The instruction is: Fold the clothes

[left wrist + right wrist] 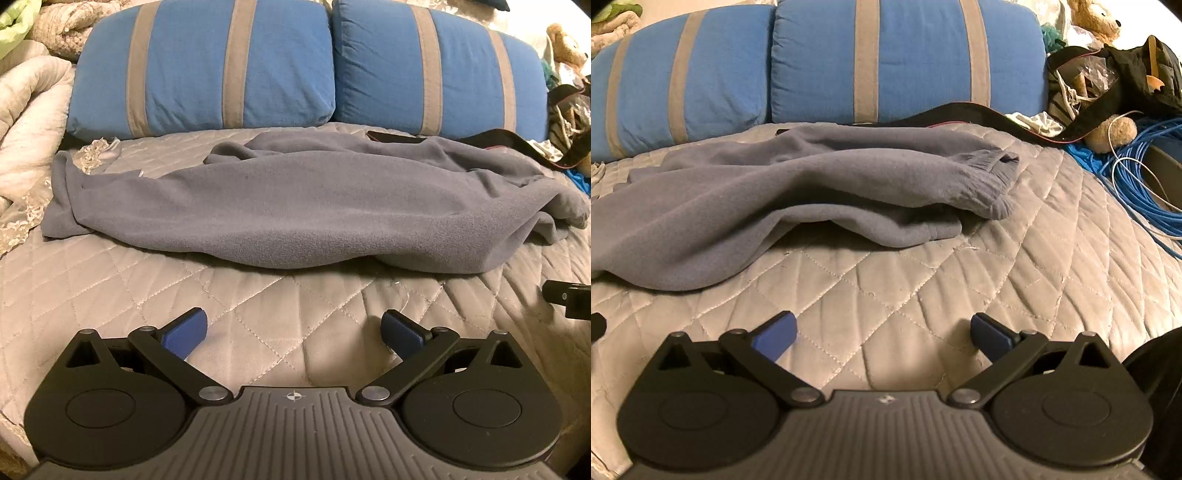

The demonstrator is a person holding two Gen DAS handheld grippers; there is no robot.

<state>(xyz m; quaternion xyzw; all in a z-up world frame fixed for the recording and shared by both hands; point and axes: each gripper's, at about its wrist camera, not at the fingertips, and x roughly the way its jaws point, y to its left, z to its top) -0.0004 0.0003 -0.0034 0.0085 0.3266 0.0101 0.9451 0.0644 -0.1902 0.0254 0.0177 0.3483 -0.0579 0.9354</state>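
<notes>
A grey-blue fleece garment [295, 206] lay crumpled across the middle of the bed, on the quilted grey bedspread [258, 310], stretched sideways with its folds bunched and one layer draped over another. In the right wrist view its ribbed, gathered end [982, 181] pointed toward the right side of the bed, near a coil of blue cable [1134, 173].

The left gripper [294, 330] hovered above bare bedspread just in front of the garment's near edge, its jaws spread wide with nothing between them. The right gripper [883, 332] sat likewise over the quilt, a little short of the fleece, jaws also wide apart and empty. Neither touched the cloth.

Behind the garment two blue pillows with grey stripes [207, 66] stood side by side against the head of the bed. A black strap [979, 110] ran along the bedspread between the pillows and the fleece. To the right lay a black bag [1137, 66] with loose things in it, and a tan teddy bear [1097, 18] behind it. On the left side a pale rumpled comforter [29, 107] was heaped beside the pillows, with a bit of lace trim [92, 151] near the garment's left end.
</notes>
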